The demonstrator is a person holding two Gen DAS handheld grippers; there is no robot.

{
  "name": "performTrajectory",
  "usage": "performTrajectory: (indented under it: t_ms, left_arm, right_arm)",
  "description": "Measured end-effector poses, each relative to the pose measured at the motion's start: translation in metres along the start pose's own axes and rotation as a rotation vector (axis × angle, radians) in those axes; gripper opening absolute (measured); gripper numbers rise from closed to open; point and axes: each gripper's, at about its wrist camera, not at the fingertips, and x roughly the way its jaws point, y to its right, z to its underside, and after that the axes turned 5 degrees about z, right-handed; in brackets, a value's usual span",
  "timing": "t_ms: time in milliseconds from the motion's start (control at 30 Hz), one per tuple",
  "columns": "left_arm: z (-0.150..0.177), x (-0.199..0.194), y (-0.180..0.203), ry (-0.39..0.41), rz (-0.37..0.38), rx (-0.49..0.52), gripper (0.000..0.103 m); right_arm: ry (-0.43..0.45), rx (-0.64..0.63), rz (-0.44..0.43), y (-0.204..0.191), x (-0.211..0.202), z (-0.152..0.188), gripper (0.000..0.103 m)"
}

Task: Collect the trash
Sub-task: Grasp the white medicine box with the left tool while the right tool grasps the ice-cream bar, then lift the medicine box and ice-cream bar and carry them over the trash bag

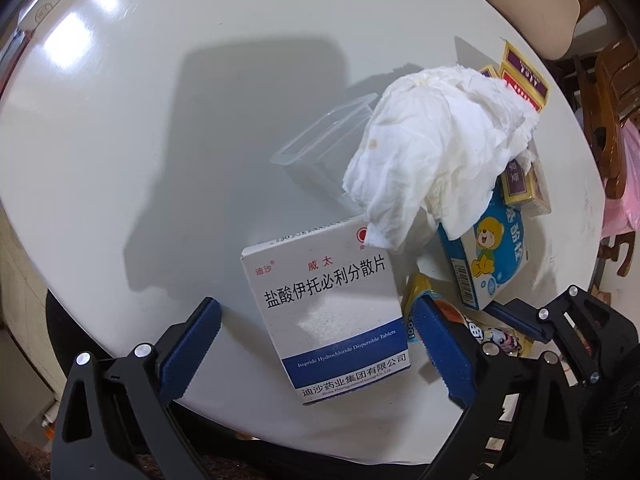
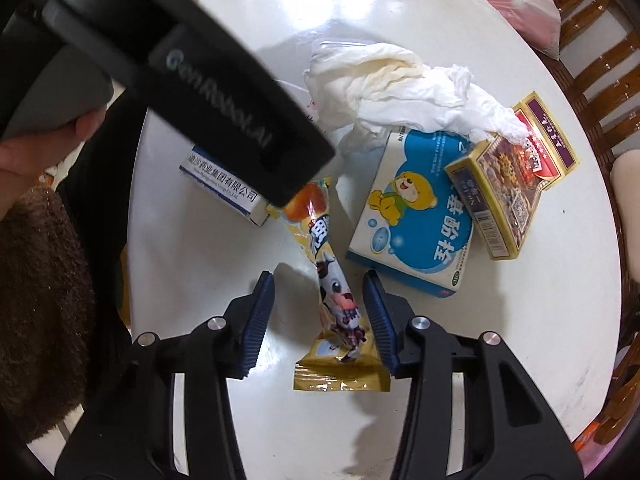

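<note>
White round table (image 1: 120,120) — wooden chairs (image 2: 592,60)

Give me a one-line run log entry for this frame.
left gripper: open, straddling white medicine box | right gripper: open, straddling yellow snack wrapper | nothing gripped

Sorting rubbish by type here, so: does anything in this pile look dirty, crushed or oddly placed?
The crumpled white tissue is yellow-stained and draped over the blue bear-print box, hiding part of it. The clear plastic tray lies tilted behind it. The yellow snack wrapper is empty and twisted.
</note>
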Motion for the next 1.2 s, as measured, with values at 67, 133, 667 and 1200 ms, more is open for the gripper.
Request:
performTrajectory:
  t_ms: [67, 133, 667, 1200]
  left_arm:
    - [-0.002, -0.002, 0.008, 0.001, -0.031, 0.015, 0.088]
    - [-0.007, -0.003, 0.022, 0.007, -0.047, 0.028, 0.083]
    - [-0.014, -0.017, -0.003, 0.036, -0.03, 0.142, 0.063]
    - [0.034, -0.041, 0.003, 0.134, -0.007, 0.419, 0.063]
  right_arm:
    - [0.012, 0.012, 0.012, 0.0, 0.001, 0.001, 0.035]
    - [0.021, 0.03, 0.015, 0.004, -0.002, 0.003, 0.026]
    - [0.116, 0.384, 0.202, -0.025, -0.003, 0.027, 0.013]
    - [0.151, 0.633, 0.271, -0.06, -0.047, 0.042, 0.011]
